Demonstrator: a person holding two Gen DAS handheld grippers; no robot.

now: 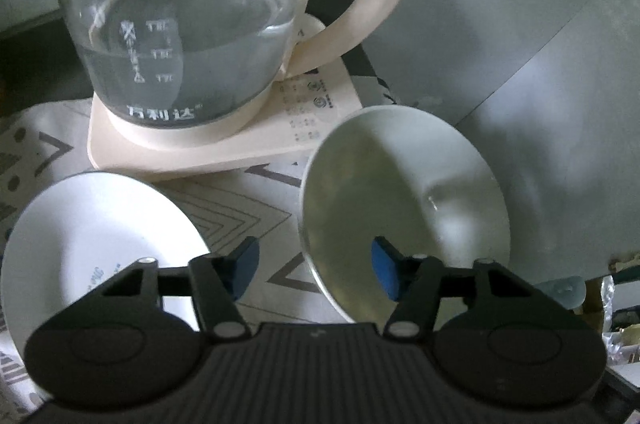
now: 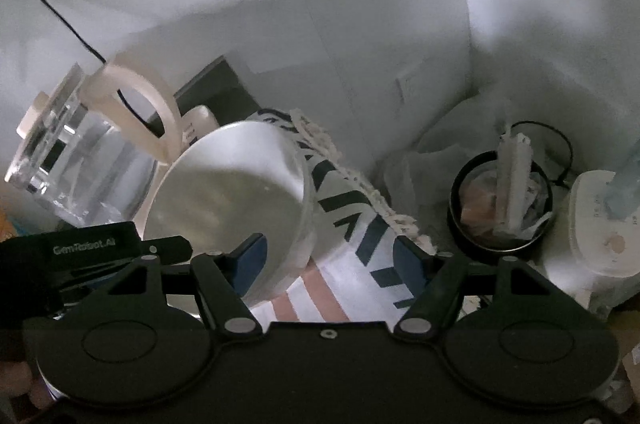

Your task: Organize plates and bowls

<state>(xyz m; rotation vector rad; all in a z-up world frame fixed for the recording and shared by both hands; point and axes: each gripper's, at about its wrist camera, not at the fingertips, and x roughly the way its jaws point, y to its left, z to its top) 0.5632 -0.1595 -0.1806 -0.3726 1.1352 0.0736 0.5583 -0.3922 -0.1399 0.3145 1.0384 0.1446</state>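
Observation:
In the left wrist view my left gripper is open and holds nothing. A white bowl sits on the patterned cloth, partly behind my right pad. A flat white plate lies at the lower left, partly under my left finger. In the right wrist view my right gripper is open and empty above the cloth. The same white bowl sits just left of its left pad. The other gripper's black body shows at the left edge.
A glass kettle with water stands on its cream base behind the bowl and plate; it also shows in the right wrist view. A patterned cloth covers the table. A black bin and a white appliance stand at the right by the wall.

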